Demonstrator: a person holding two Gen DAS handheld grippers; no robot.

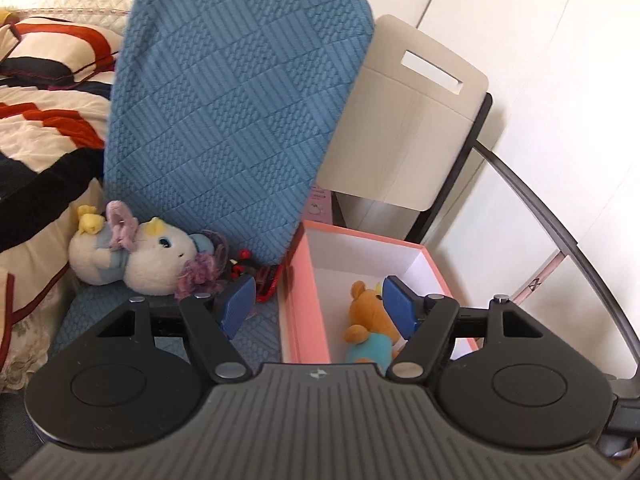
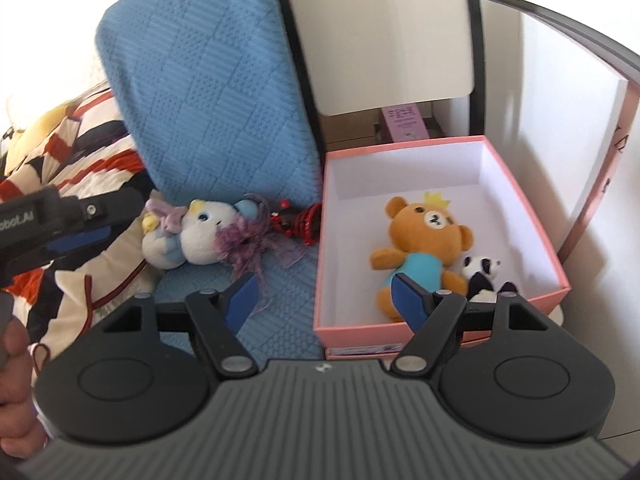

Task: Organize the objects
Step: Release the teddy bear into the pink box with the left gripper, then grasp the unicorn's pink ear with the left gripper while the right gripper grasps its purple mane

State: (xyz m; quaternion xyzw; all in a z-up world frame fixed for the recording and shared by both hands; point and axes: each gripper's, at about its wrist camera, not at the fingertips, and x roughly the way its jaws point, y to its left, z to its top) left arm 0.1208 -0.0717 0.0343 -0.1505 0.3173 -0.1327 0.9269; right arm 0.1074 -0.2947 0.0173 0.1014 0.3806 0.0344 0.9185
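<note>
An open pink box (image 2: 532, 220) with a white inside sits on a chair; its rim also shows in the left wrist view (image 1: 304, 300). In it lie an orange bear plush (image 2: 424, 236) and a small panda plush (image 2: 482, 270); the bear shows in the left wrist view (image 1: 368, 316). A white plush with purple yarn hair (image 2: 200, 236) lies on the blue cushion, also in the left wrist view (image 1: 148, 256). Beside it lies a small red-and-black toy (image 2: 300, 220). My left gripper (image 1: 318, 306) is open and empty above the box's left wall. My right gripper (image 2: 324, 298) is open and empty.
A blue quilted cushion (image 1: 232, 100) covers the seat and back of the chair to the left of the box. A striped blanket (image 1: 36, 120) lies further left. A beige chair back (image 1: 416, 120) stands behind the box. The left gripper shows at the right view's left edge (image 2: 80, 236).
</note>
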